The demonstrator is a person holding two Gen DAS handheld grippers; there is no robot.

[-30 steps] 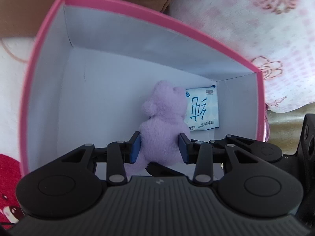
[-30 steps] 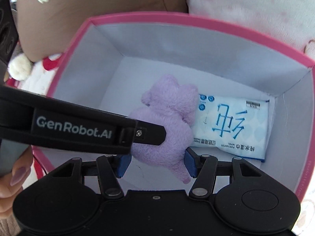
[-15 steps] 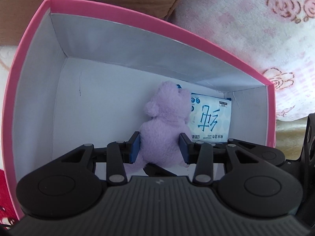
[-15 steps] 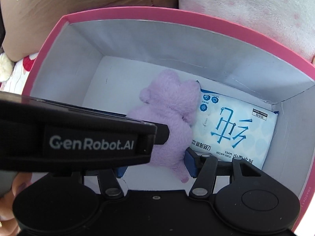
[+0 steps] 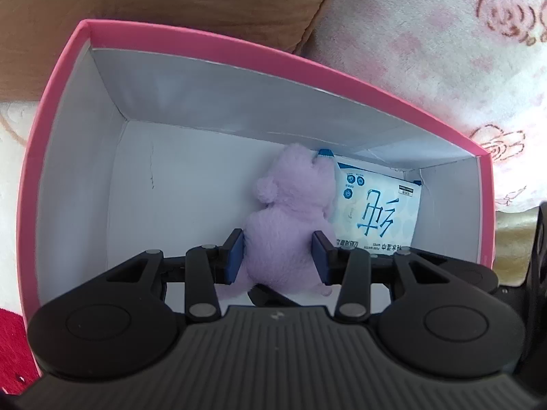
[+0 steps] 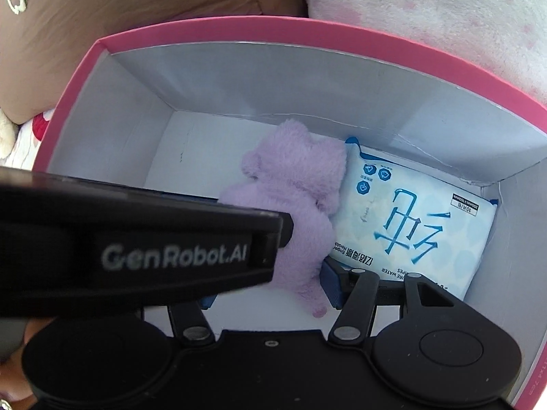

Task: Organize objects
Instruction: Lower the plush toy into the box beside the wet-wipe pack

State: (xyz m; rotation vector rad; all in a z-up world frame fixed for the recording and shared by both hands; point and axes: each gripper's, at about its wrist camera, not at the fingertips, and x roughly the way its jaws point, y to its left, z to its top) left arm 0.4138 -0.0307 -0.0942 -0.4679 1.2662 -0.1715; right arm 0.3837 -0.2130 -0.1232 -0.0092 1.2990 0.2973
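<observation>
The step in hand looks like setting the purple plush toy (image 5: 290, 218) down inside the pink box (image 5: 239, 48). The toy lies on the white floor of the box, toward the far wall, its right side pressed against a pack of wet wipes (image 5: 376, 212) that lies flat in the far right corner. The left gripper (image 5: 278, 256) grasps the toy's lower body, both blue pads pressing into the fur. The right gripper (image 6: 270, 285) straddles the same toy from the near side, but its left finger is hidden behind the left gripper's black body, so I cannot tell whether its pads press on the plush or stand off it. Judging from this, the next move calls for letting the toy go where it lies and lifting both tools straight up, clear of the box walls, without dragging the soft fur along. The near wall of the box is cut off by the gripper bodies, the toy's face is turned away, and only fingertips of a hand (image 6: 13, 358) show at the lower left edge of the right view.
</observation>
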